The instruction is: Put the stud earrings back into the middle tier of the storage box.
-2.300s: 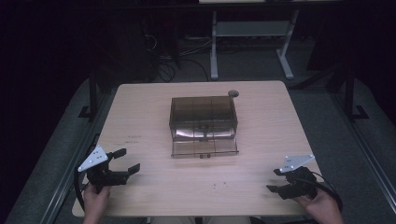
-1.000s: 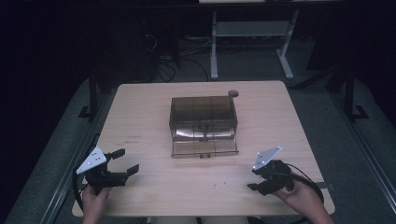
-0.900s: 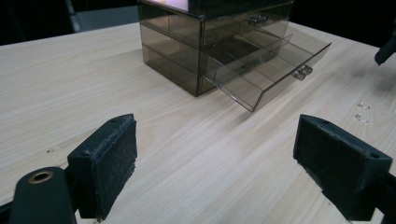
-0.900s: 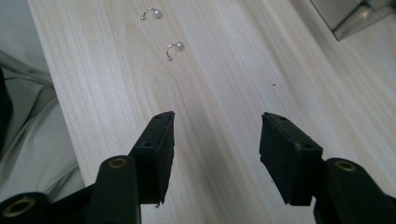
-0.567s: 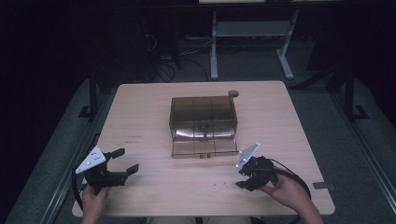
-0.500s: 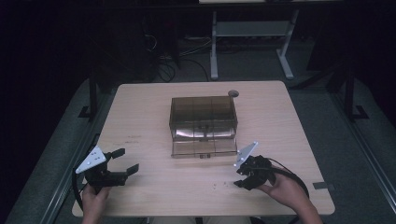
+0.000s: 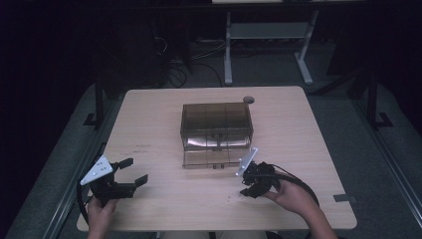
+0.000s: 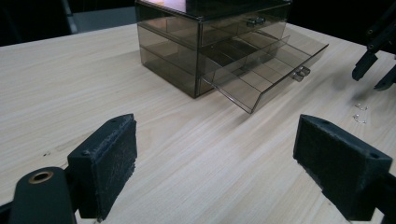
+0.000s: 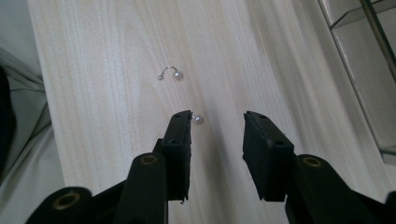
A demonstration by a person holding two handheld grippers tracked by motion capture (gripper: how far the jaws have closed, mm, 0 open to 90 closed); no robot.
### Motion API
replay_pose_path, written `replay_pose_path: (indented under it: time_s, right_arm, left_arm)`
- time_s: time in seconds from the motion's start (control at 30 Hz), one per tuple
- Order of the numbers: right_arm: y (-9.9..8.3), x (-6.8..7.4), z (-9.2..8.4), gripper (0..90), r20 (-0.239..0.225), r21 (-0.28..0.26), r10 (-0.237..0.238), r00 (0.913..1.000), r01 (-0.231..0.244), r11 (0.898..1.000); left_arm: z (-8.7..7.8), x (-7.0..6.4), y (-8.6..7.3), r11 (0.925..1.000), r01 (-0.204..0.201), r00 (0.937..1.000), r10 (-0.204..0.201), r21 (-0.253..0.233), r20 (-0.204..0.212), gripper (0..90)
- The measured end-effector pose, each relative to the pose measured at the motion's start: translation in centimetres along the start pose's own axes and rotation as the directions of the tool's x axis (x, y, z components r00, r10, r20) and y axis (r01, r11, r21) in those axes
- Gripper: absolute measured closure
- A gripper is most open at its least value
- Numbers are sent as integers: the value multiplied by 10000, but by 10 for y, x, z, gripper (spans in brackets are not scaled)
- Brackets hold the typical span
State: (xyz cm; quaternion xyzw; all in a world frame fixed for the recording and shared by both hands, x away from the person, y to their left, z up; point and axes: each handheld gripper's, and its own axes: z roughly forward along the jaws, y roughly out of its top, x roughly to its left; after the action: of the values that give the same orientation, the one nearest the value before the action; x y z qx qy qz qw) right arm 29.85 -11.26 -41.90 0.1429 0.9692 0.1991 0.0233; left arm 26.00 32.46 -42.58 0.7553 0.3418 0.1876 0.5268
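Since the earlier frame, right gripper (image 9: pixel 212 140) has slid toward frame centre, fingers released over two pearl earrings (image 9: pixel 170 73) on the table (image 7: pixel 149 129). Left gripper (image 7: pixel 130 173) gapes empty. Tiny, light, slippery (probably); pinch the curved wire.

You are working in what looks like a lab or test room, dim all round, not a home. Your pale wooden table (image 7: pixel 298 129) stands on grey floor (image 7: pixel 348 109), with a tangle of cables (image 7: pixel 176 74) on the floor beyond its far edge. Farther behind the table stands a white metal desk frame (image 7: pixel 268 35), and dark stands flank the table.
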Motion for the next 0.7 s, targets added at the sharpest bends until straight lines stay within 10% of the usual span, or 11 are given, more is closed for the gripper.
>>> replay_pose_path:
  time_s: [0.7]
  right_arm:
    - [19,3,23,716,-465,902,-513,9976,554,9944]
  left_arm:
    - [-2,2,0,10000,43,10000,-43,-23,-15,129]
